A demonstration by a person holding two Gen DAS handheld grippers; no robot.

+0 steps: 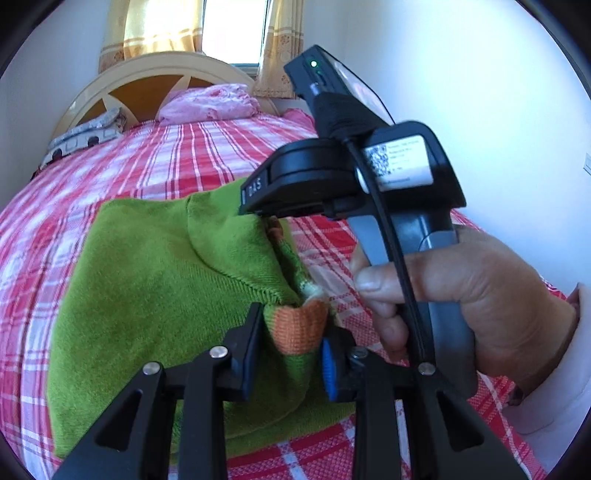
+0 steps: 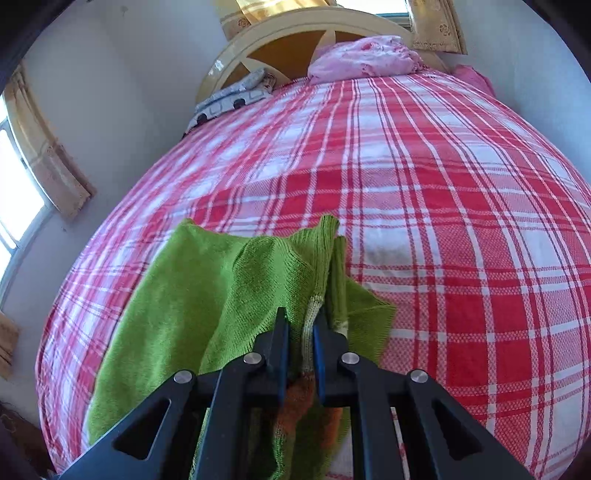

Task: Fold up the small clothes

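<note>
A small green knit sweater (image 1: 159, 280) with orange and white stripes lies on the red plaid bed; it also shows in the right wrist view (image 2: 207, 295). My left gripper (image 1: 291, 332) is shut on the sweater's orange-striped cuff (image 1: 299, 328), with thick fabric bunched between the fingers. My right gripper (image 2: 301, 332) is shut on a striped fold of the sweater (image 2: 312, 314), lifted off the bed. The right gripper's body (image 1: 354, 177) and the hand holding it sit just right of the left gripper, above the sweater.
The red and white plaid bedspread (image 2: 424, 192) covers the bed. A pink pillow (image 2: 365, 55) and a folded grey patterned cloth (image 2: 236, 96) lie by the headboard (image 2: 295, 26). White walls flank both sides; a curtained window (image 1: 229, 29) is behind.
</note>
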